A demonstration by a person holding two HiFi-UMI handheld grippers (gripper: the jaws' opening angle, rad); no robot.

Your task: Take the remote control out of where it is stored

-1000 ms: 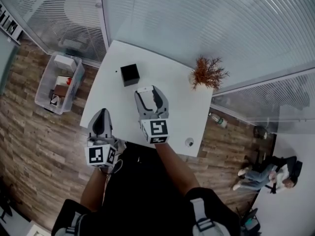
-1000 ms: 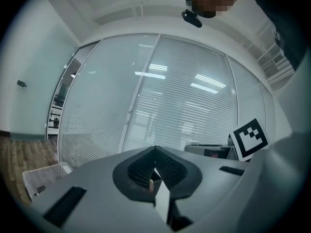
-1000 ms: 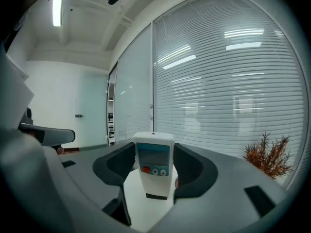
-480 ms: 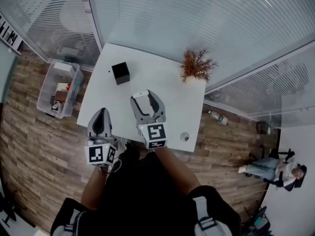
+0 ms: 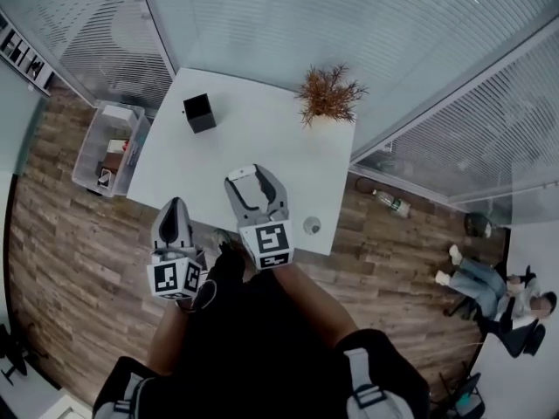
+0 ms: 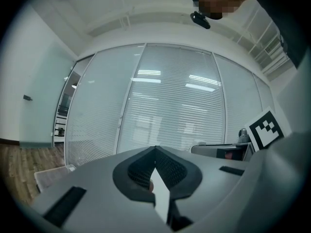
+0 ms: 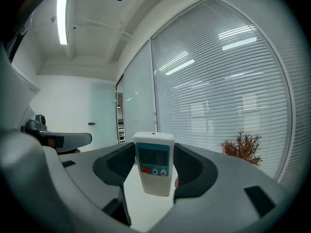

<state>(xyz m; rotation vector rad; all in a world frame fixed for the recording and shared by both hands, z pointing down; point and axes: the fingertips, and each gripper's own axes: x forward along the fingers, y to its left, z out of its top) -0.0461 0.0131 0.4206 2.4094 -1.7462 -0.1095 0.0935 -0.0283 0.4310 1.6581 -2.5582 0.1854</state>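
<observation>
A white remote control (image 7: pixel 154 161) with a small screen and a red button stands upright between the pads of my right gripper (image 7: pixel 154 174), which is shut on it. In the head view the remote control (image 5: pixel 242 175) is held above the near part of the white table (image 5: pixel 262 133) by the right gripper (image 5: pixel 253 182). The black open-topped box (image 5: pixel 199 112) sits at the table's far left, well apart from the remote. My left gripper (image 5: pixel 173 215) hangs off the table's near left edge, jaws together and holding nothing; it also fills the left gripper (image 6: pixel 155 171) view.
A dried orange plant (image 5: pixel 328 94) stands at the table's far right corner. A small round object (image 5: pixel 312 225) lies near the front right corner. A clear storage bin (image 5: pixel 109 149) sits on the wood floor to the left. A bottle (image 5: pixel 389 203) lies on the floor; a person (image 5: pixel 489 282) sits far right.
The right gripper has drawn the remote back from the black box toward the table's near edge. The head view has shifted, so the table now sits higher and further left.
</observation>
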